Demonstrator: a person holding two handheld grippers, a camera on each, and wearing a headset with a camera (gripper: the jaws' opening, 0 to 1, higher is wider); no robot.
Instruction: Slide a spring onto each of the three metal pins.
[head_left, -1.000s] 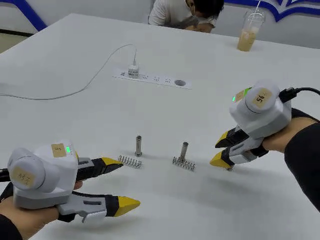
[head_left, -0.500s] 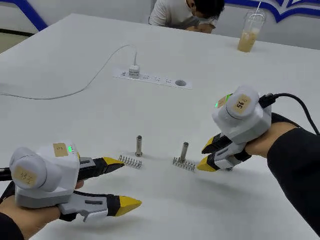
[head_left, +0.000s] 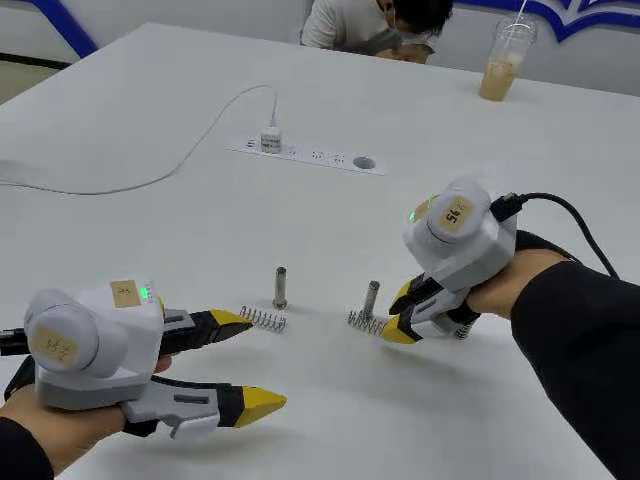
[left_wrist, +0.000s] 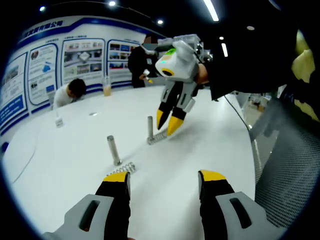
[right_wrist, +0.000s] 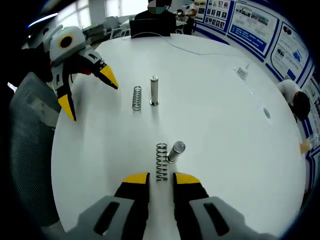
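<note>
Spring (right_wrist: 161, 161) looked light, squashy, apt to roll; grip mid-coil. R gripper (right_wrist: 155, 177) jaws narrowly apart beside it, L gripper (left_wrist: 165, 175) wide.

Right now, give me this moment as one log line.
left gripper open, short of one spring and pin | right gripper open, tips at end of other spring lying beside other pin | both pins bare

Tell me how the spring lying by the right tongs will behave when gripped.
The spring lies on its side, so it probably rolls if nudged. Thin open coils suggest it is light and squashes under the right tongs.
</note>
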